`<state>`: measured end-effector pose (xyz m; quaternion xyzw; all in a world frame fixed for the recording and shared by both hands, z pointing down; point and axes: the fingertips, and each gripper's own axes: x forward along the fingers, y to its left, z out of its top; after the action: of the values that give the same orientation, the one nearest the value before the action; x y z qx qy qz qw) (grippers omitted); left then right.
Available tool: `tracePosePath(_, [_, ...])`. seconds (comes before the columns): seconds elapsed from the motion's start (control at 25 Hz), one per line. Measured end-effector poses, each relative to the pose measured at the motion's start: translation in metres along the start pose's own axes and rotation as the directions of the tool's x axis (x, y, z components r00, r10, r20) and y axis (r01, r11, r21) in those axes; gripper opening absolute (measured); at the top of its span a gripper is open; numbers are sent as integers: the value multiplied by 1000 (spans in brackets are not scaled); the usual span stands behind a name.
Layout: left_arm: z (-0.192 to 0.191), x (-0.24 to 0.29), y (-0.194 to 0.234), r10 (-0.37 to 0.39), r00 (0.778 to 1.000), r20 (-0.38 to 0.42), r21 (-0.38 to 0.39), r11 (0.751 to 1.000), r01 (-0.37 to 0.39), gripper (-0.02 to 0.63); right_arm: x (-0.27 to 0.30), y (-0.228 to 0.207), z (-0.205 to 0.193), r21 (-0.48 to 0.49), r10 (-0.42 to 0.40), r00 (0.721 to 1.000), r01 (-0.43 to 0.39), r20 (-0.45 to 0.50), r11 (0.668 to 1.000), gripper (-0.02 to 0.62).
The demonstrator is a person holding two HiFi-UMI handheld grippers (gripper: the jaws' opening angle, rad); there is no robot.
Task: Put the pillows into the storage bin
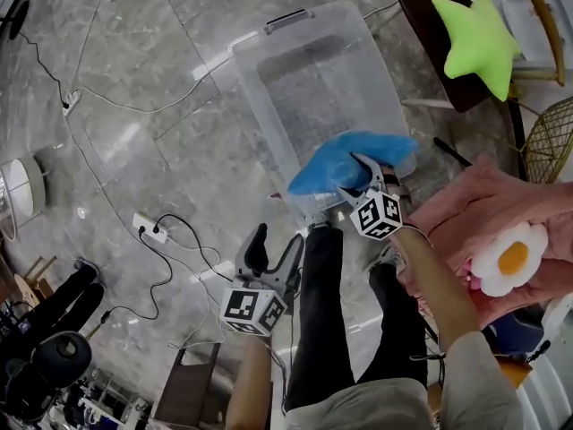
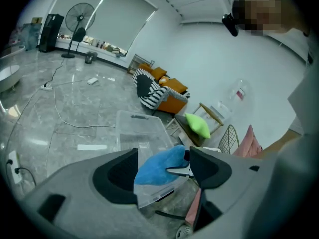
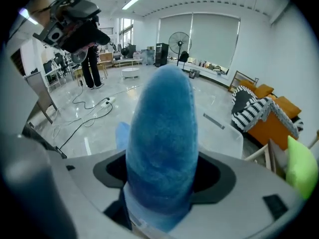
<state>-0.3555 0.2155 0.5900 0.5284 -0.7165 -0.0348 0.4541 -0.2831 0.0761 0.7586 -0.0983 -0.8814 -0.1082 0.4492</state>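
A fluffy blue pillow (image 1: 349,161) hangs over the near rim of the clear storage bin (image 1: 304,79), which stands empty on the grey floor. My right gripper (image 1: 363,184) is shut on the blue pillow's near end; in the right gripper view the pillow (image 3: 162,133) fills the gap between the jaws. My left gripper (image 1: 275,251) hovers lower left of the bin, open and empty. The left gripper view looks at the bin (image 2: 137,128) and the blue pillow (image 2: 159,166) beyond its jaws. A green star pillow (image 1: 479,38) lies on a dark chair. A fried-egg pillow (image 1: 510,258) rests on pink fabric (image 1: 466,209).
A white power strip (image 1: 149,229) and cables cross the floor left of the bin. A wire basket (image 1: 551,137) stands at the right edge. The person's dark trouser legs (image 1: 322,312) are below the grippers. A striped cushion sits on an orange seat (image 3: 264,113) behind the bin.
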Motion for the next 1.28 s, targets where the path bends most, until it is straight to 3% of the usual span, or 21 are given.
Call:
tracePosePath(0.2, [-21, 5, 9, 8, 999, -40, 1, 1000, -8, 325, 46, 13, -26, -16, 14, 999, -15, -33, 1000, 351])
tracePosePath(0.36, [-42, 3, 21, 22, 998, -53, -14, 1000, -23, 325, 72, 25, -69, 99, 26, 992, -14, -123, 995, 365])
tracePosePath(0.52, [-62, -3, 27, 37, 996, -81, -37, 999, -41, 324, 76, 36, -120, 128, 32, 967, 1, -253, 992, 365])
tracePosePath(0.68, [-75, -3, 23, 35, 994, -104, -37, 999, -39, 325, 79, 31, -146, 67, -60, 932, 89, -357, 994, 365])
tracePosePath(0.8, [-77, 1, 15, 24, 993, -115, -23, 999, -27, 325, 82, 34, -158, 111, -53, 914, 106, -403, 988, 365])
tracePosePath(1.08, [-75, 21, -14, -36, 988, -153, 33, 999, 42, 324, 47, 45, -169, 258, -18, 919, 129, -395, 957, 331])
tracePosePath(1.28, [-70, 34, -48, -89, 980, -176, 79, 991, 104, 324, -11, 48, -143, 389, -68, 956, 180, -284, 903, 331])
